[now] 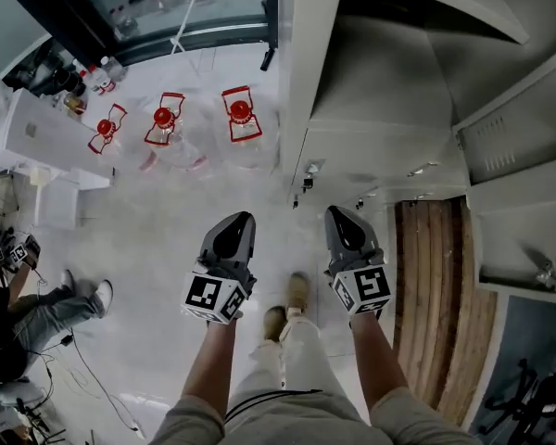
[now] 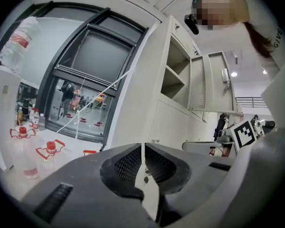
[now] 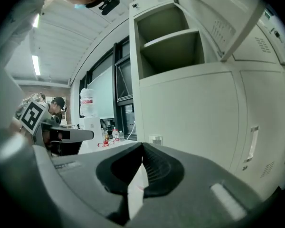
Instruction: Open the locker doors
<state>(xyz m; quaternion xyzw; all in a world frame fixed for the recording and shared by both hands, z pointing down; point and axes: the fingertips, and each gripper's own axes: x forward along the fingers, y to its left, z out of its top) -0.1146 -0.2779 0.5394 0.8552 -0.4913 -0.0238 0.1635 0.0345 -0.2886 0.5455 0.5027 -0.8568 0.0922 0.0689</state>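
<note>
A bank of pale grey lockers [image 1: 380, 109] stands in front of me, a little to the right. Its upper compartment [image 3: 173, 42] gapes, with an inner shelf showing, and its door [image 2: 210, 82] hangs swung out. The lower door [image 3: 190, 113] beneath it is closed, and the neighbouring door carries a handle [image 3: 250, 145]. My left gripper [image 1: 237, 222] is shut and empty, held low in front of my legs, apart from the lockers. My right gripper [image 1: 341, 219] is likewise shut on nothing, pointing at the closed lower door without touching it.
Three clear water jugs with red caps [image 1: 165, 123] stand on the floor to the left, by a window wall [image 2: 85, 80]. A strip of wooden boards [image 1: 435, 295] runs on the right. A seated person [image 1: 37, 309] is at the far left. A white counter [image 1: 46, 137] holds bottles.
</note>
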